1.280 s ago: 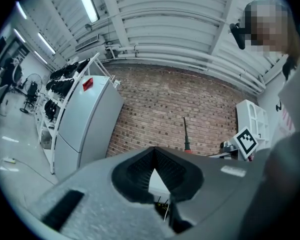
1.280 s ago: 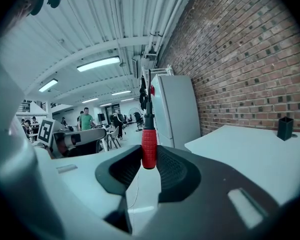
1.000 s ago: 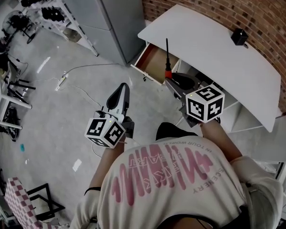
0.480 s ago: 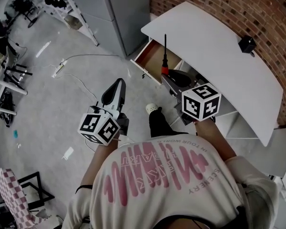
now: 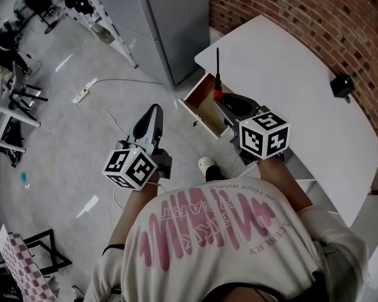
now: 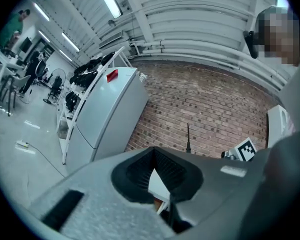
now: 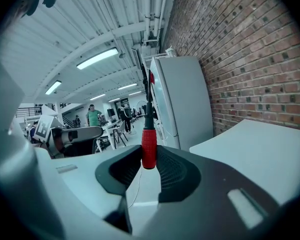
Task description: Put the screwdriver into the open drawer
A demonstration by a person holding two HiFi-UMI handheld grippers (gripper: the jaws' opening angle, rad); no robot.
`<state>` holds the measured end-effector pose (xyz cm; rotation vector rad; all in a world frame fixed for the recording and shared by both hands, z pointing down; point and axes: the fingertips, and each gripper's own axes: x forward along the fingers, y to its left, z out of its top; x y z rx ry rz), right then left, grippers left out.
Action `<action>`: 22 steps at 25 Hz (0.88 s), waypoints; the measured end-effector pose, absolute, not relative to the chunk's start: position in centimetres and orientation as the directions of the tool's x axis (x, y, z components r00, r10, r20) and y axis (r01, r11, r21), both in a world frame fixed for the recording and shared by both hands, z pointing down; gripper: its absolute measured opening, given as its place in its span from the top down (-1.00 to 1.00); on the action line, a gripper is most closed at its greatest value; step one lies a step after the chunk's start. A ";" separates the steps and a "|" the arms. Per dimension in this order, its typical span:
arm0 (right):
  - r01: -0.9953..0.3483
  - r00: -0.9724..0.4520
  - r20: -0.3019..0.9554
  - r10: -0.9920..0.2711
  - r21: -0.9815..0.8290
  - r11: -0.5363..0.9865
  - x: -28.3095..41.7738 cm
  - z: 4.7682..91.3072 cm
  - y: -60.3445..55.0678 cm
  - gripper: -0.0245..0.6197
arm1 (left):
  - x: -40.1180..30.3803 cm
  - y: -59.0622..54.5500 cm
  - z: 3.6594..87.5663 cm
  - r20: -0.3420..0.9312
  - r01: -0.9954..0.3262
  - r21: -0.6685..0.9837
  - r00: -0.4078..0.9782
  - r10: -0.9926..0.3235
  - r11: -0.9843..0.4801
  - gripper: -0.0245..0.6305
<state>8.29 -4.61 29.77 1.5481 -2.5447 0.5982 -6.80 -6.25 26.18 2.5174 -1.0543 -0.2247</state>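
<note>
Jaws of the right gripper [image 5: 223,102] clamp the screwdriver [image 5: 218,94] over the drawer [image 5: 201,102].

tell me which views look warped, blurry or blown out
Head view: sharp and evenly lit, though the white desk looks very bright. Left gripper view: strong fisheye with dark corners, ceiling lights glaring, the left tool soft near the lens. Right gripper view: same fisheye, bending the brick wall; the screwdriver is crisp.

Pink print on the shirt [image 5: 208,231], just behind the right gripper [image 5: 222,98], lies upside down; "SCENERY" is legible, the rest only partly. A red label [image 6: 112,75] on the fridge [image 6: 105,114], beyond the left gripper [image 6: 154,156], is unreadable.
</note>
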 end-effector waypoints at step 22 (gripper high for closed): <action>-0.777 -0.628 0.425 -0.652 -0.299 0.554 6.2 36.7 -20.5 0.58 | -5.6 -20.2 31.8 0.075 -0.751 0.426 0.585 -0.807 -0.505 0.93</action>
